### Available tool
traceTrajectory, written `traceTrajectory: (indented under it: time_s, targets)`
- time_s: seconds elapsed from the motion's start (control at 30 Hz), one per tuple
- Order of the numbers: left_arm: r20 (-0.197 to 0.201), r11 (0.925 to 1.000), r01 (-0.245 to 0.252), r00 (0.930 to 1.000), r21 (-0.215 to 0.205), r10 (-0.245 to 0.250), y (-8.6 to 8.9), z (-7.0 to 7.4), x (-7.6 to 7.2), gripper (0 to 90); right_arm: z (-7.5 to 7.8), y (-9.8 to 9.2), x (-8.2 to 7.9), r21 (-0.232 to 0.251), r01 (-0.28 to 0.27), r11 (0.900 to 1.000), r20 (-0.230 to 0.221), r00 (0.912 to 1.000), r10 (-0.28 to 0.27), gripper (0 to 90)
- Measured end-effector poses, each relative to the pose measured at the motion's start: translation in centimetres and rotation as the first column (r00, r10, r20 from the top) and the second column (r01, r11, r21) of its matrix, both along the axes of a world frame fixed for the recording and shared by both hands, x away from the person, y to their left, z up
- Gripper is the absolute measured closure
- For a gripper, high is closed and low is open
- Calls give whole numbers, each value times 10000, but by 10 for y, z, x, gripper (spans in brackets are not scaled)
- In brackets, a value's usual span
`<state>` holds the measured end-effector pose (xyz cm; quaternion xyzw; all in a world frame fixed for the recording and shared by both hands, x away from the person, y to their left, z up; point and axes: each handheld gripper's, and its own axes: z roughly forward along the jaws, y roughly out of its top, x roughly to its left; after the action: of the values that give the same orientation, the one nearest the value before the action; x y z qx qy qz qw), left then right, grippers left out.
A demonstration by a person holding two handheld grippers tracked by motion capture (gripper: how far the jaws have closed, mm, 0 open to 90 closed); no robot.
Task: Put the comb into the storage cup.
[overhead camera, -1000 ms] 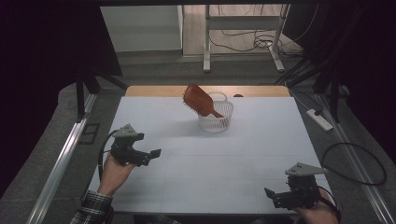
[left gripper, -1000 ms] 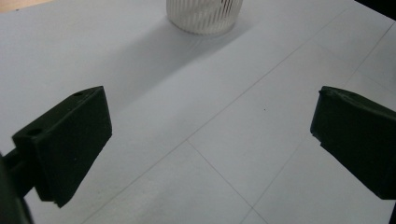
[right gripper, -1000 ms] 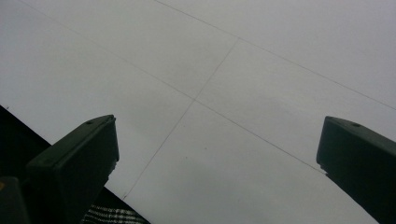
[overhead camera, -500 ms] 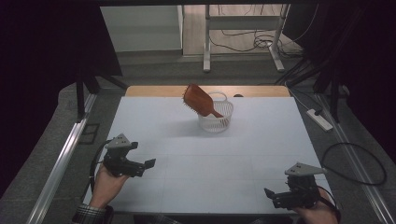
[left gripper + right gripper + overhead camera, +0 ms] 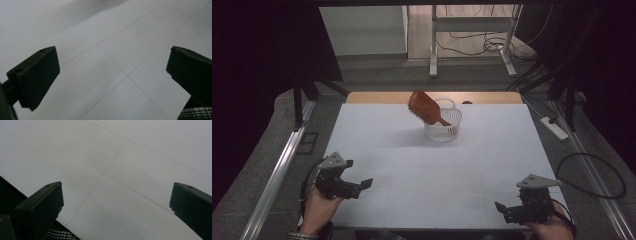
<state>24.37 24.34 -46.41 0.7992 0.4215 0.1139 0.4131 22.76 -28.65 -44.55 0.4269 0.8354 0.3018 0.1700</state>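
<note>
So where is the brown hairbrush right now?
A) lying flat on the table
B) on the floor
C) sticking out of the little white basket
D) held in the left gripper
C: in the high view the hairbrush leans with its handle down in the white basket, its head poking over the rim, while both grippers are open and far from it.

Overall light: dim room — darkness is swallowing the high view's corners.
Table [image 5: 472, 175]: glowing pale under overhead light, no glare.
Shadows: a soft one is falling left of the basket [image 5: 443, 131].
Gripper views: flat grey — near jaws are blurring slightly at their edges.
</note>
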Motion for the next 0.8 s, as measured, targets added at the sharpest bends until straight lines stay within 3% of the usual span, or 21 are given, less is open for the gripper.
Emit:
traceTrajectory:
  time_s: [0.8]
  targets:
    - [-157, 9988, -302, 9994, 375, 308, 13, -4, -27, 0, 0, 1, 0, -73, 8, 10000, 5, 10000, -8, 0]
